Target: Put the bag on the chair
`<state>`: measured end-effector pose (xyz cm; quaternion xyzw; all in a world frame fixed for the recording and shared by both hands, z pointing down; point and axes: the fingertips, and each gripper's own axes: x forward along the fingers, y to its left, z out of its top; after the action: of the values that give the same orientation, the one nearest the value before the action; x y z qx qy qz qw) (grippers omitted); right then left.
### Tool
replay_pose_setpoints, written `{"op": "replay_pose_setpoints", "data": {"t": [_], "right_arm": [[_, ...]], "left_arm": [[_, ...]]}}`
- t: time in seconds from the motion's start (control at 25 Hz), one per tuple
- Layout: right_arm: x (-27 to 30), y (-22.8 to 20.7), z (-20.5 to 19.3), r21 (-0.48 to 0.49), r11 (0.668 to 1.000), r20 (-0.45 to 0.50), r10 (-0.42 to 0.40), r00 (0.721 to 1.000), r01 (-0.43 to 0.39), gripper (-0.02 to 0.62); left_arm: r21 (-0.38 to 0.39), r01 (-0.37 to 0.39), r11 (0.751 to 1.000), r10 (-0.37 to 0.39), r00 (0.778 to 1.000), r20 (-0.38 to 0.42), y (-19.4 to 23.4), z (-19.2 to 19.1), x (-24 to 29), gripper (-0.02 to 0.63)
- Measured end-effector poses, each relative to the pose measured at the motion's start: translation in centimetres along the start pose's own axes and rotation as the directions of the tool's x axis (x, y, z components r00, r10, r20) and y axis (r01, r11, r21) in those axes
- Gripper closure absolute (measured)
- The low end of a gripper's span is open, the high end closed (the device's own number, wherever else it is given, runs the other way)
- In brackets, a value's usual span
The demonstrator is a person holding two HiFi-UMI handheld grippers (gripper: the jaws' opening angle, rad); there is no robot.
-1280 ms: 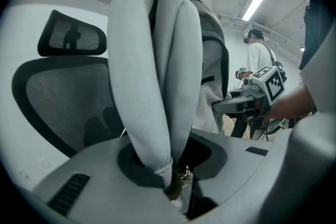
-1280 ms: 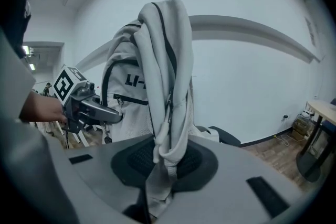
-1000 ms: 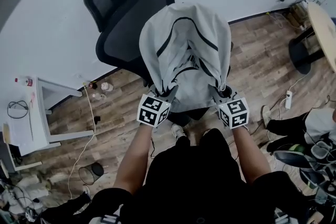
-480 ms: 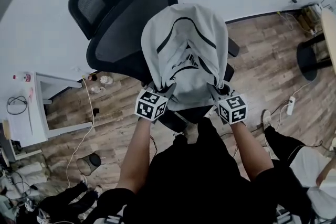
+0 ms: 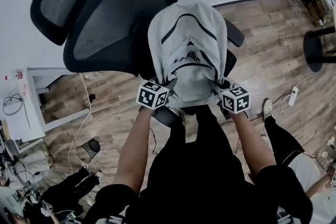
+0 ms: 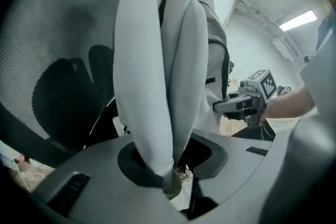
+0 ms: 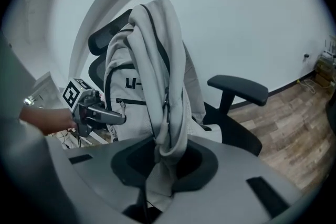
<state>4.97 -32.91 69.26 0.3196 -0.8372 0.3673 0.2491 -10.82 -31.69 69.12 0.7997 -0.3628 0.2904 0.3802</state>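
Observation:
A light grey backpack (image 5: 186, 52) with black trim hangs over the seat of a black mesh office chair (image 5: 107, 21). My left gripper (image 5: 169, 86) is shut on a padded grey strap (image 6: 157, 86) at the bag's near left side. My right gripper (image 5: 216, 86) is shut on a fold of grey strap and fabric (image 7: 165, 107) at its near right side. In the left gripper view the chair's mesh back (image 6: 47, 55) fills the left, and the right gripper (image 6: 242, 104) shows beyond the bag. The right gripper view shows the bag (image 7: 131, 86) over the seat beside an armrest (image 7: 239, 87), with the left gripper (image 7: 100, 113) behind.
A white wall stands behind the chair. A white desk (image 5: 31, 113) is at the left with cables and a small black bin (image 5: 86, 152) on the wooden floor. A power strip (image 5: 292, 96) and a black table base (image 5: 317, 50) lie at the right.
Both grippers have gone down with the backpack, which now sits lower, close over the chair seat. The chair looks larger and nearer in the head view.

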Motion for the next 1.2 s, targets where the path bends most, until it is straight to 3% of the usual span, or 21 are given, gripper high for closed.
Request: {"op": "replay_pose_setpoints", "data": {"t": [0.28,0.56,0.8,1.04,1.2], "right_arm": [[3.7,-3.4,-4.7,0.121,0.991,-0.175,0.07,0.982,-0.049,0.515],[8.3,-5.3,-8.5,0.201,0.976,-0.297,0.143,0.944,-0.085,0.512],[10.4,-7.3,-7.5,0.217,0.972,-0.274,0.152,0.949,-0.093,0.505],[12.2,-10.0,-6.3,0.267,0.963,-0.205,0.084,0.975,-0.027,0.48],[12.1,-10.8,-6.3,0.251,0.968,-0.152,0.025,0.988,0.014,0.428]], "left_arm": [[-0.104,0.025,0.994,-0.042,0.985,-0.165,2.0,-3.8,5.7,0.508],[-0.188,-0.012,0.982,-0.036,0.967,-0.252,5.4,-7.3,9.8,0.508],[-0.245,-0.014,0.97,-0.038,0.978,-0.206,7.2,-6.6,11.5,0.49],[-0.279,-0.045,0.959,0.014,0.994,-0.112,9.2,-5.1,12.8,0.444],[-0.233,-0.127,0.964,0.115,0.991,-0.062,9.9,-5.2,12.5,0.344]]}}
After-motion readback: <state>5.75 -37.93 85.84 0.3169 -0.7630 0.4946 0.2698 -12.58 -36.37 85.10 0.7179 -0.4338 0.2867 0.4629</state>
